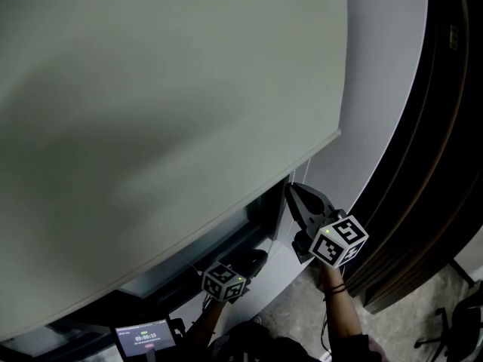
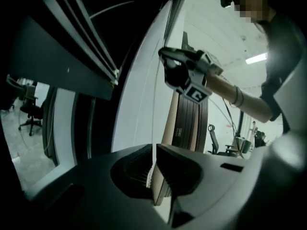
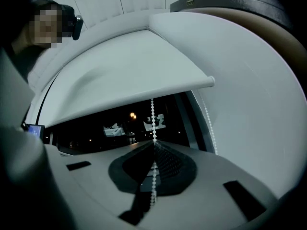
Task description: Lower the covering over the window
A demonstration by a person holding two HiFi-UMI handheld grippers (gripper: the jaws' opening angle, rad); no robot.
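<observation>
Roller blind (image 1: 151,111) partly lowered, with dark window (image 3: 96,128) open under its bottom bar (image 3: 182,89). Well below that bar: left gripper (image 2: 154,152), jaws together on the bead chain (image 3: 152,114). Closer under the bar's right end: right gripper (image 3: 154,145), jaws clamped on the same chain. Chain upright, passing through both jaws. Next pull probably straight down, led by the higher right gripper.

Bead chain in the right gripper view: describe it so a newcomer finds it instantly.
Find the pale roller blind covering the upper window. Under its bottom edge, a white bead chain hangs across the dark glass, straight into the shut right gripper. The other strand runs beside the white frame, outside the jaws.
</observation>
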